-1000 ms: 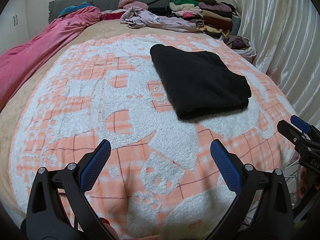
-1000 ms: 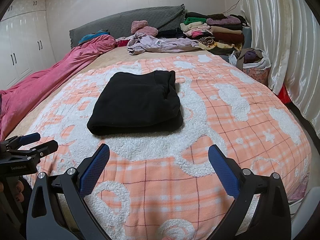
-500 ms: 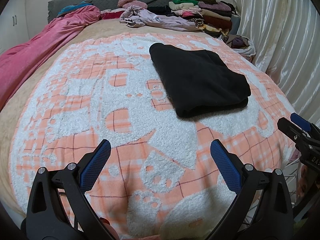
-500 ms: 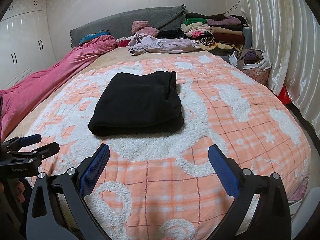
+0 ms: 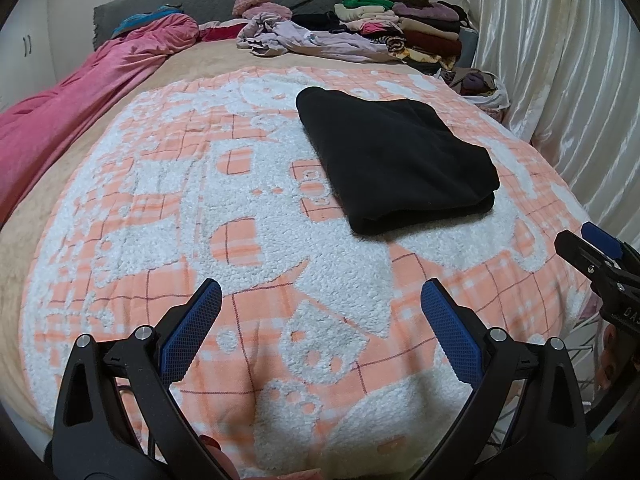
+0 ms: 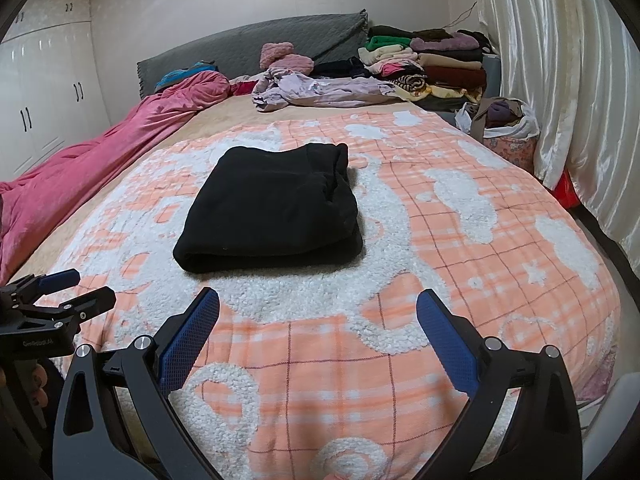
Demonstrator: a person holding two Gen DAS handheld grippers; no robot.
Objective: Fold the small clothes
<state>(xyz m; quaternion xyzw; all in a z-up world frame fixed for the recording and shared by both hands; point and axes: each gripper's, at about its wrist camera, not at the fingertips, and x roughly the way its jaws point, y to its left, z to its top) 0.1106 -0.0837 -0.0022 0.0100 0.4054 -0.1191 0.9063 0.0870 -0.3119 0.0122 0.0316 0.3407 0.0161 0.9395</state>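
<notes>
A black garment (image 5: pixel 394 160) lies folded into a thick rectangle on the orange-and-white plaid blanket (image 5: pixel 240 208); it also shows in the right wrist view (image 6: pixel 272 212). My left gripper (image 5: pixel 320 320) is open and empty, low over the blanket's near edge, short of the garment. My right gripper (image 6: pixel 318 328) is open and empty, also short of the garment. Each gripper appears at the edge of the other's view: the right one (image 5: pixel 592 244) and the left one (image 6: pixel 68 292).
A pink duvet (image 6: pixel 100 152) runs along the left side. A lilac garment (image 6: pixel 320 90) and a stack of folded clothes (image 6: pixel 424 64) sit near the grey headboard (image 6: pixel 256 46). A bag of clothes (image 6: pixel 504 126) and white curtains (image 6: pixel 568 80) stand on the right.
Both grippers have drawn back slightly from the garment; it looks a little farther away. Both stay open and the garment has not moved.
</notes>
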